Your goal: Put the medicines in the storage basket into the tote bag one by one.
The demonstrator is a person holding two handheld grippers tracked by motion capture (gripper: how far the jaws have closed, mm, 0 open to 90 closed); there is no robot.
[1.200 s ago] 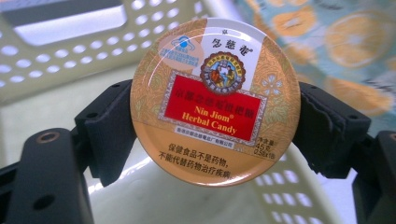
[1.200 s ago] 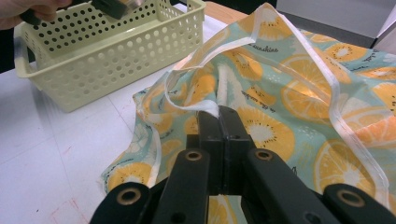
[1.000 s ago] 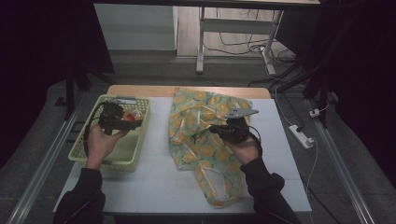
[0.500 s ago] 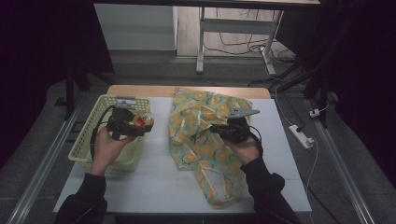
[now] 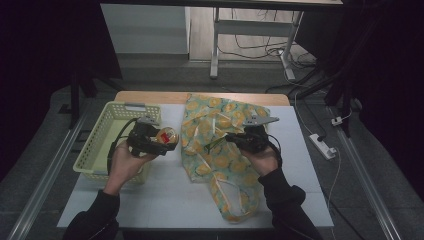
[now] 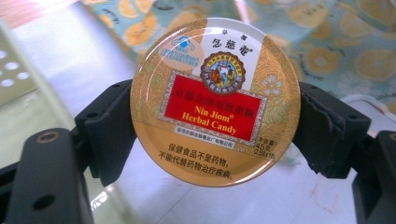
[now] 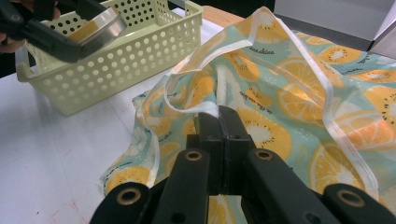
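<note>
The left gripper point(image 5: 159, 141) held one round herbal candy tin point(image 6: 215, 100), its jaws pinching the tin by opposite points of the rim. In the left gripper view the printed lid faced the camera, so the tin stood on edge between the pads rather than lying flat. In the high view the tin point(image 5: 166, 135) sat just past the right wall of the yellow perforated basket point(image 5: 102, 131), above the white table point(image 5: 165, 200), between the basket and the bag.

The right gripper point(image 7: 217, 114) had its jaws pressed together on the white-trimmed rim of the orange-slice print tote bag point(image 7: 289, 98), lifting that edge so that the cloth peaked at the jaw tips. The bag point(image 5: 220, 150) lay flat on the table with its long axis running from far to near, and one handle loop trailed toward the near edge.

The governing relation was as follows: the raised bag rim lay to the right of the tin, close by, with bare table between them. The left gripper was the nearer of the two to the basket; the right gripper was on the bag. Judged from this layout, the tin was probably bound for the bag mouth, which called for travel to the right.

Count: one tin, one basket, one bag, two grippers.
</note>
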